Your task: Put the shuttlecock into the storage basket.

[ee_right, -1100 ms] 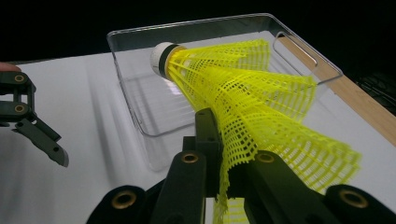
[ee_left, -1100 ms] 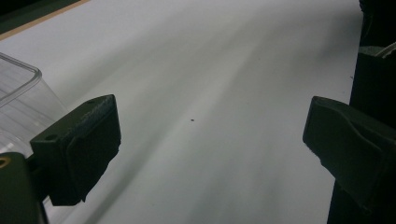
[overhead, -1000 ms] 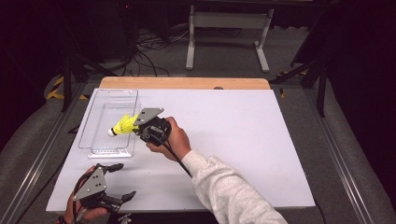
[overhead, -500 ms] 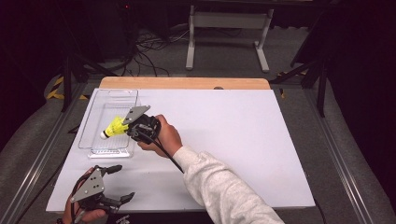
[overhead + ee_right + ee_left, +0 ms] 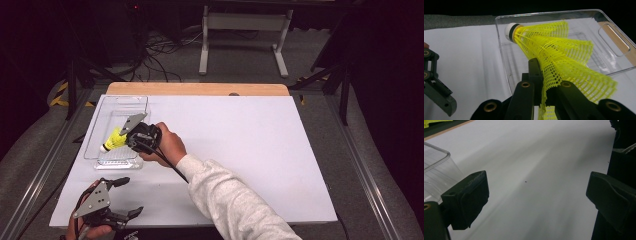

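A yellow shuttlecock (image 5: 564, 57) is pinched by the right gripper (image 5: 131, 142) over the clear tray (image 5: 141, 103); the left gripper (image 5: 125, 197) is held agape near-left.

I had the yellow mesh shuttlecock (image 5: 556, 57) pinched by its skirt in my right gripper (image 5: 544, 92), white cork pointing away, held over the clear plastic tray (image 5: 102, 125). Tray sat at the table's (image 5: 280, 150) far-left corner, handle cutout on its end wall.

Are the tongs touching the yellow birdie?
Touching. In the right gripper view, the right tongs pinch the yellow birdie's net skirt between their black jaws, over the clear tray.
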`<state>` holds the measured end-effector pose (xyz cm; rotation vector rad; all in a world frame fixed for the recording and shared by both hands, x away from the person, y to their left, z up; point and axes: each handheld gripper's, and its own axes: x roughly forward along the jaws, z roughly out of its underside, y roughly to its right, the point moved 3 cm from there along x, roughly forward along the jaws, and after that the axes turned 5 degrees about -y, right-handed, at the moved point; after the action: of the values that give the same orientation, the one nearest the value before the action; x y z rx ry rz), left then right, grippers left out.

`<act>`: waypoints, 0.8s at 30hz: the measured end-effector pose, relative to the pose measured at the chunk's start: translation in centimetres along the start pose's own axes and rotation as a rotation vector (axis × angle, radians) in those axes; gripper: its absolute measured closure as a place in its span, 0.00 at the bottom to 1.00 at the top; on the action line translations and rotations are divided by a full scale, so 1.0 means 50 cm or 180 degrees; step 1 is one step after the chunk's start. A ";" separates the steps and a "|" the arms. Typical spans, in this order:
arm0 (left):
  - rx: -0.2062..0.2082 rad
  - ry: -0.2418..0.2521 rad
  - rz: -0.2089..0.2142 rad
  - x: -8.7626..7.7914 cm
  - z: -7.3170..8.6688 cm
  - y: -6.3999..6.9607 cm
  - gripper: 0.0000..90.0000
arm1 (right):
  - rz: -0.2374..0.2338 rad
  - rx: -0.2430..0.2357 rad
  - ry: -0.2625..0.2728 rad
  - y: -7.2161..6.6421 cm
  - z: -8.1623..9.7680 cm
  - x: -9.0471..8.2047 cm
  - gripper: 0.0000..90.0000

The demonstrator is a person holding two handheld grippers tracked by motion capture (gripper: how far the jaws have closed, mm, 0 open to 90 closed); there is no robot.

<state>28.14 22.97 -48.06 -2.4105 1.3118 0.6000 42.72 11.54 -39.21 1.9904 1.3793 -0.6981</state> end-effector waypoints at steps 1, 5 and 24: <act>0.0000 0.0002 0.0001 0.000 0.000 0.000 0.06 | 0.0011 -0.0023 -0.0019 0.000 -0.002 0.002 0.98; 0.0007 0.0017 -0.0004 0.000 -0.001 -0.001 0.06 | -0.0026 -0.0051 -0.0058 -0.003 -0.013 0.011 0.98; -0.0002 0.0039 0.0018 -0.003 0.000 0.001 0.06 | -0.0150 -0.0105 -0.0209 -0.009 -0.038 0.055 0.98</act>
<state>28.02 23.03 -48.00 -2.4154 1.3241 0.5882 43.30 14.79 -39.98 1.8979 1.3940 -0.7505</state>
